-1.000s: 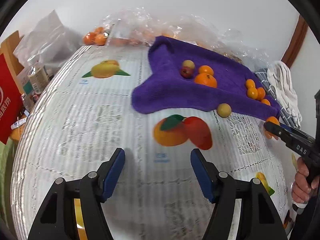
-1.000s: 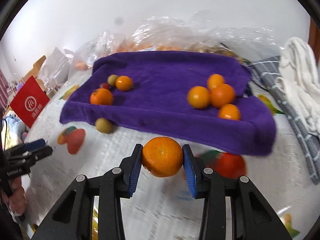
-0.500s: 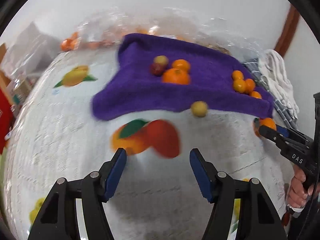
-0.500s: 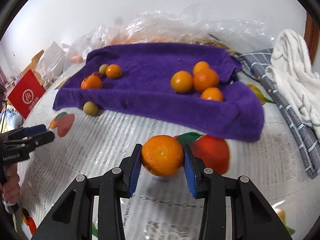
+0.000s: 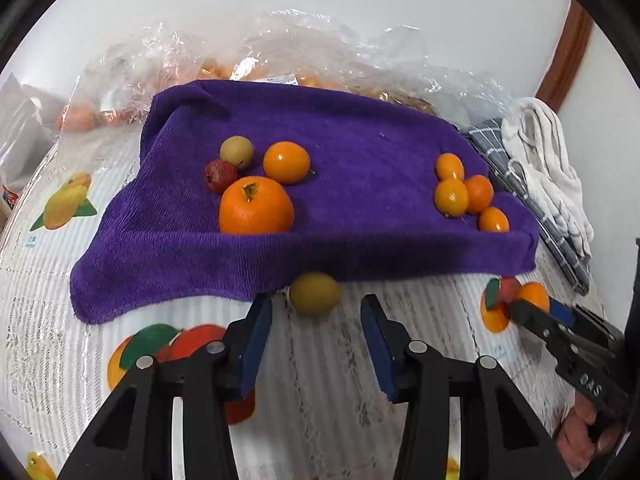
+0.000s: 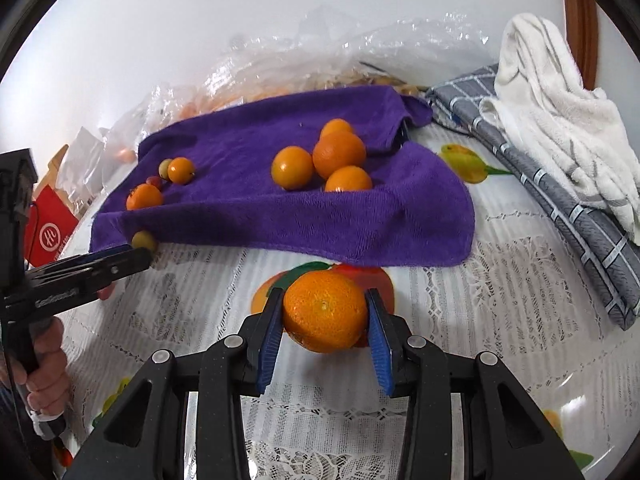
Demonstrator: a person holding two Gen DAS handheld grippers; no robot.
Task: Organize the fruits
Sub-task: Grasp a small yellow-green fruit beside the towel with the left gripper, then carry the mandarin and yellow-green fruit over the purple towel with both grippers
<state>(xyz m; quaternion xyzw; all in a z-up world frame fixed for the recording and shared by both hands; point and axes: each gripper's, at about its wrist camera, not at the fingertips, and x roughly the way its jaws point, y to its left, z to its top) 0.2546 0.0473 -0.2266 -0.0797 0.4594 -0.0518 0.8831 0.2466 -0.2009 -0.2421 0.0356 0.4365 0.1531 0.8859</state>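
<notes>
Pickup step underway: left gripper [image 5: 316, 334] is closing w/ jaws either side of the yellow-green fruit [image 5: 315, 293] lying on the tablecloth [image 5: 320, 400] at the purple towel [image 5: 360, 152] edge, pads not yet touching, while right gripper [image 6: 325, 336] is clamping an orange [image 6: 325, 311] above the cloth; next, prob. finishing the squeeze and lifting onto towel.

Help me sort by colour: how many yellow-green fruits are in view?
2. One yellow-green fruit lies on the purple towel beside the red fruit; the second yellow-green fruit sits on the tablecloth, between the closing jaws of the left gripper. The plastic bags may hide more.
</notes>
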